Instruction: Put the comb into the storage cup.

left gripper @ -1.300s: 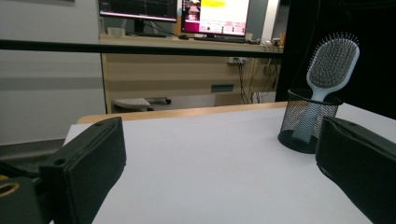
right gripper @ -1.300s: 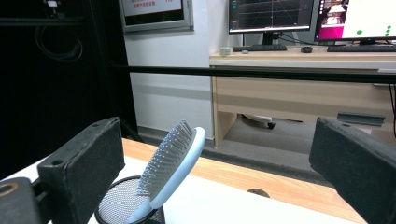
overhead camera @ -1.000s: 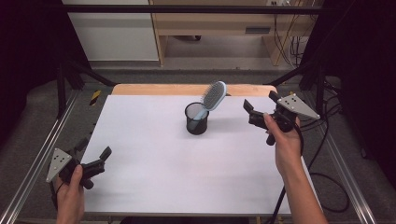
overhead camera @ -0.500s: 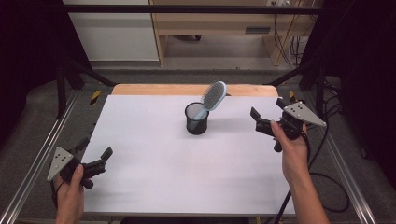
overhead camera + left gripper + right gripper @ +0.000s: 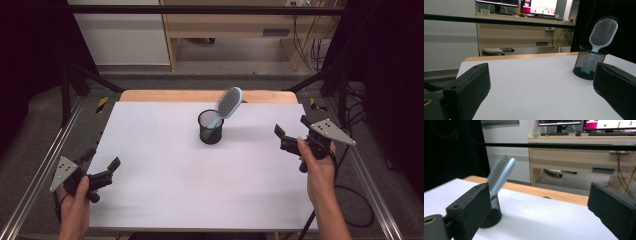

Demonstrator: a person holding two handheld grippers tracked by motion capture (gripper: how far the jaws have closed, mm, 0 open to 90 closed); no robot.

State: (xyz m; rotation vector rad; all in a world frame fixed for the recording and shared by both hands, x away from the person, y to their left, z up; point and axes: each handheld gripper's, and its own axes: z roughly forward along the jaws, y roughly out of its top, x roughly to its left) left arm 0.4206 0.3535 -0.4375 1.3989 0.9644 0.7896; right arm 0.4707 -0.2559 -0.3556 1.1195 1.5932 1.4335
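Near the far middle of the white table (image 5: 165,165) stands a black mesh cup (image 5: 210,127); a light-blue hairbrush (image 5: 229,102) sits in it handle down, its head leaning up and to the right past the rim, bristles facing the person's side; neither gripper touches it. At the table's right edge the right gripper (image 5: 291,131) is held in the person's right hand (image 5: 317,167), its jaws spread wide with nothing between them, pointing left toward the cup but well apart from it; its grey plate (image 5: 330,131) tilts on top. At the near left corner the left gripper (image 5: 102,164) rests low in the left hand (image 5: 75,207), jaws also wide and empty, far from the cup. From the left gripper view the cup (image 5: 587,63) stands ahead to the right, just beside the right-hand jaw in the picture, with the brush (image 5: 602,32) rising from it, bristles toward the camera; the table (image 5: 529,82) lies bare between the jaws. From the right gripper view the brush (image 5: 501,175) shows edge-on, leaning right, and the cup (image 5: 492,213) is partly hidden behind the left-hand jaw; a wooden strip (image 5: 544,191) borders the far edge of the table (image 5: 544,220); beyond it stands a desk (image 5: 579,147) with monitors.
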